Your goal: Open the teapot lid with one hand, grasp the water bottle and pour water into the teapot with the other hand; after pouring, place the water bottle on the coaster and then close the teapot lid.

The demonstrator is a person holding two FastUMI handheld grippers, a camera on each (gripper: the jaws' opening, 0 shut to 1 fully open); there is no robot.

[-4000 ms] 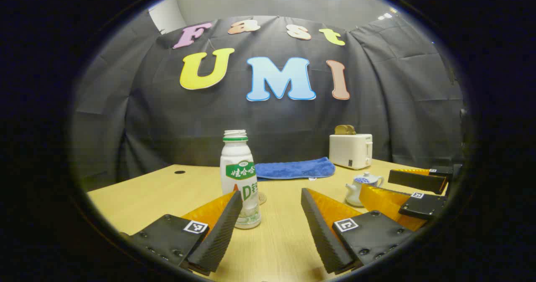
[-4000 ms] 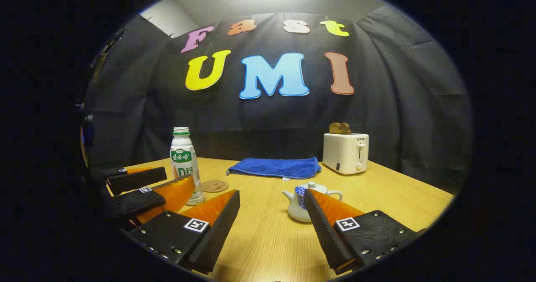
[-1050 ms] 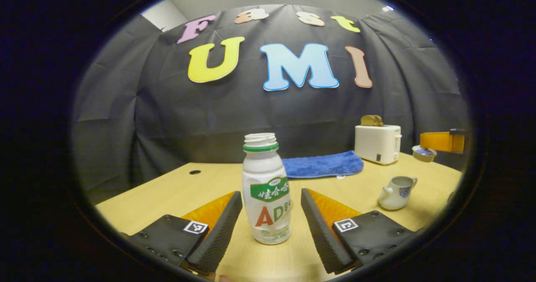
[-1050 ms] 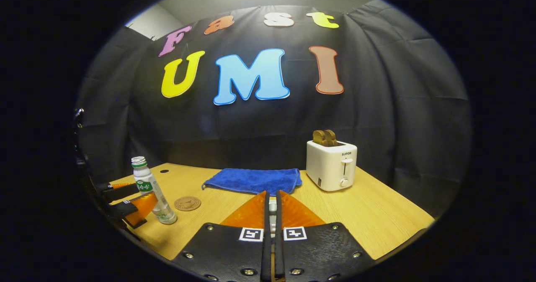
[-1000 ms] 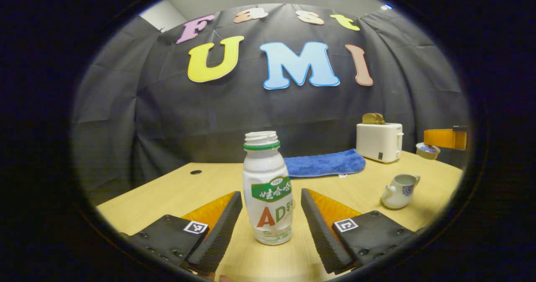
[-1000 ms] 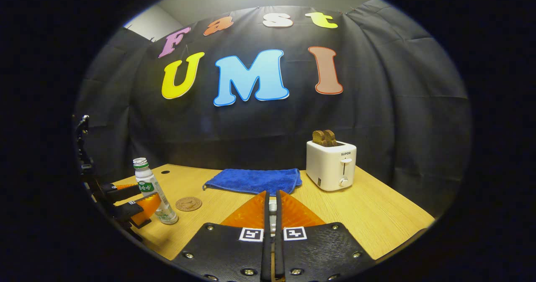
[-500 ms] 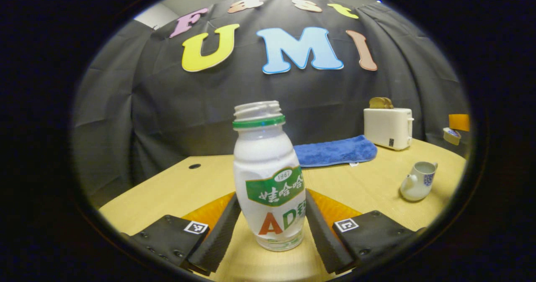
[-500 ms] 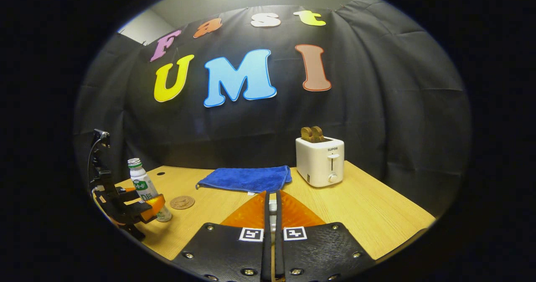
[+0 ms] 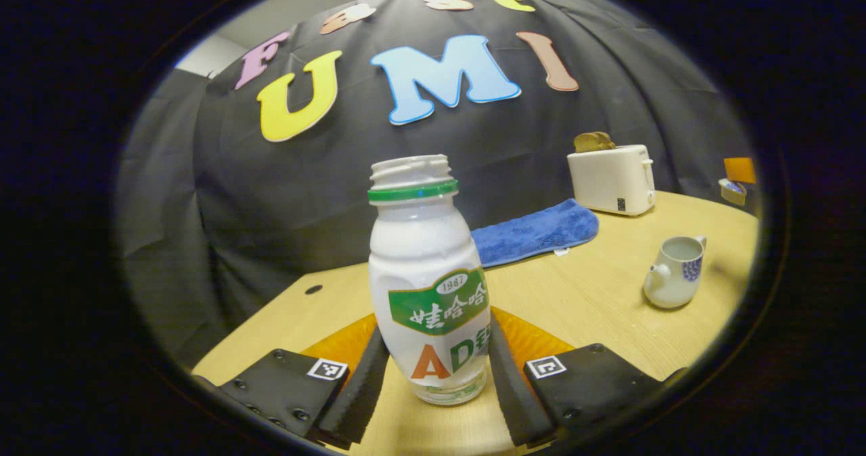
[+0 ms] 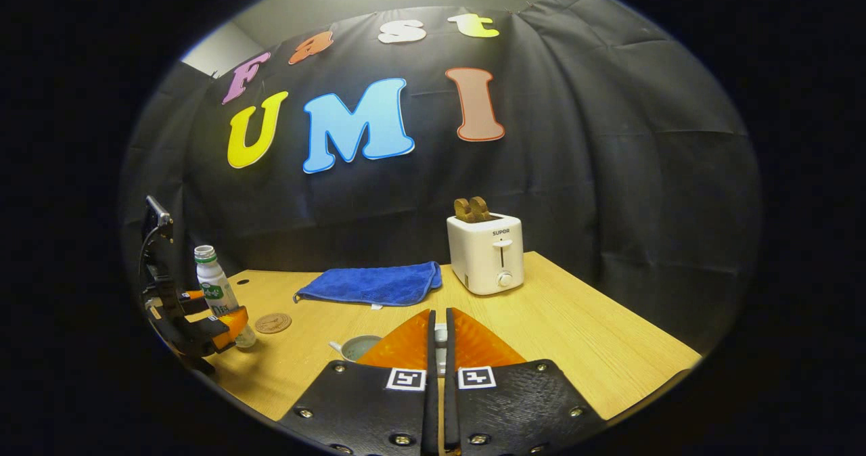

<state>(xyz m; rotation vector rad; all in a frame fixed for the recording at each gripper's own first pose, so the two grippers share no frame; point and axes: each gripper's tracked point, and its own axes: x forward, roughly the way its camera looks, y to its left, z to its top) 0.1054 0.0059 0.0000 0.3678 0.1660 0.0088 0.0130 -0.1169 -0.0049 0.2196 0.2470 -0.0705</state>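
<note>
In the left gripper view, the left claw (image 9: 433, 375) sits low at the bottom centre of the frame with its two fingers (image 9: 362, 392) pressed against either side of the water bottle (image 9: 427, 277), gripping it around the lower body near the label. The bottle stands upright, uncapped, its base at or just above the wooden surface (image 9: 595, 293); whether it has left the wood cannot be told. The horizon slopes, the surface rising to the right, so the claw is rolled somewhat to one side.

At the right of the same frame the teapot (image 9: 673, 270) stands on the surface with its mouth open and no lid on it. Farther right, near the edge, the teapot lid (image 9: 733, 189) hangs in the air below the tip of the right claw (image 9: 739, 170). Behind lie a blue cloth (image 9: 534, 233) and a white toaster (image 9: 612, 178) with bread in its slots.

In the right gripper view, the right claw's fingers are brought together at bottom centre to a thin slit, with a small pale piece pinched between them; this claw is raised above the surface, looking level over it. The open teapot rim (image 10: 357, 348) peeks out just left of those fingers. At the far left the left claw (image 10: 213, 317) clasps the bottle, with the round coaster (image 10: 272, 323) lying just beside it.
</note>
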